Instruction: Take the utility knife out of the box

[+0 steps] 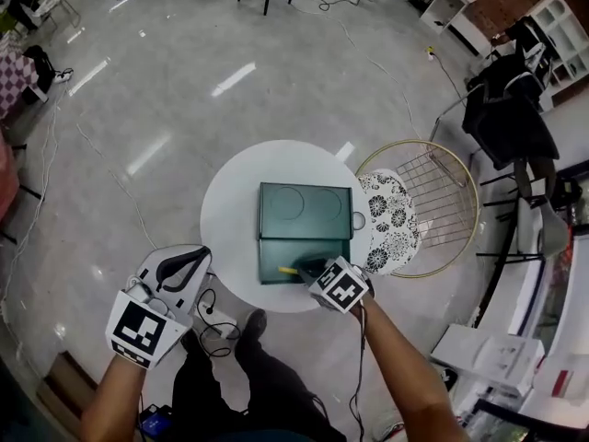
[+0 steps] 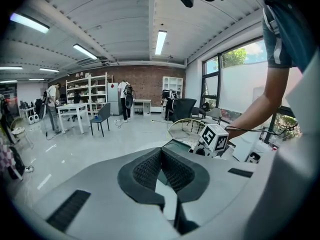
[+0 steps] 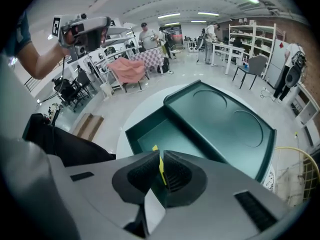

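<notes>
A dark green box lies open on the round white table, its lid folded back flat. My right gripper is over the box's front right part, shut on a thin yellow utility knife that pokes out between its jaws above the box's tray. In the head view a yellow tip of the utility knife shows beside the gripper. My left gripper hovers off the table's left front edge, shut with nothing in it. The left gripper looks toward the right gripper's marker cube.
A round wire chair with a black-and-white flowered cushion stands against the table's right side. Cables trail on the floor by the person's shoes. White boxes sit at the right; shelves, tables and people are far back in the room.
</notes>
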Demonstrator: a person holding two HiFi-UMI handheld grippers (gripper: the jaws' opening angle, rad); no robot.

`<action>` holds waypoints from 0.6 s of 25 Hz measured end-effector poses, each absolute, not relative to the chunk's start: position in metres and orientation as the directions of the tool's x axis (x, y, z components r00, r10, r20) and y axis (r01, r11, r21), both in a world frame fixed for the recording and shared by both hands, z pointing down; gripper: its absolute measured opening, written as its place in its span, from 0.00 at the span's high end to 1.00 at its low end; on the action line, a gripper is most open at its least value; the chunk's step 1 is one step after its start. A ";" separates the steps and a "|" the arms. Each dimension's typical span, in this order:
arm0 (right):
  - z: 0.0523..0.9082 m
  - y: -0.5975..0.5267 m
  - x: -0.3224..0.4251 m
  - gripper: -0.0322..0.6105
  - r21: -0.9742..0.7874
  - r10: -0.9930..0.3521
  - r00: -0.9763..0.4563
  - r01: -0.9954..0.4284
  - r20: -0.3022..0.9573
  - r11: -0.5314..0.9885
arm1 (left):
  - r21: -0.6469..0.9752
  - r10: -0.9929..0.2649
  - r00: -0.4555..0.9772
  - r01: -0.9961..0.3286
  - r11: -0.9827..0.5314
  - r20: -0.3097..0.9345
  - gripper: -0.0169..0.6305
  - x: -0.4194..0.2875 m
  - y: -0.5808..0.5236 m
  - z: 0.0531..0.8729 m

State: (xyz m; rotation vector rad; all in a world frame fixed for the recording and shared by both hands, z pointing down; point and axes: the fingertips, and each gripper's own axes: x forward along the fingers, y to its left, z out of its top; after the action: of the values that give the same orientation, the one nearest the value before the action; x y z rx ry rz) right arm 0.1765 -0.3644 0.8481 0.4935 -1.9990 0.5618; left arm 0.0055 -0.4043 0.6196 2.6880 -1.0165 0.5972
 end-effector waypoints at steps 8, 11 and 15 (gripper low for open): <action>0.892 -0.359 0.169 0.89 -0.192 0.021 -0.366 -0.438 0.930 0.878 | 0.087 -0.584 0.669 -0.689 -0.720 0.460 0.95 -0.009 -0.403 0.656; 0.904 -0.360 0.164 0.89 -0.190 0.059 -0.334 -0.376 0.941 0.907 | 0.101 -0.585 0.665 -0.696 -0.711 0.465 0.95 -0.014 -0.402 0.667; 0.914 -0.360 0.160 0.89 -0.203 0.104 -0.297 -0.324 0.949 0.924 | 0.114 -0.587 0.657 -0.707 -0.698 0.473 0.95 -0.021 -0.402 0.678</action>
State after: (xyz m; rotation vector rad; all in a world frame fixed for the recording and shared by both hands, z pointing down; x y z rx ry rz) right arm 0.1596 -0.3600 0.9139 0.1630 -1.8277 0.4232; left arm -0.0207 -0.4020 0.6778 2.5878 -1.0368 0.5894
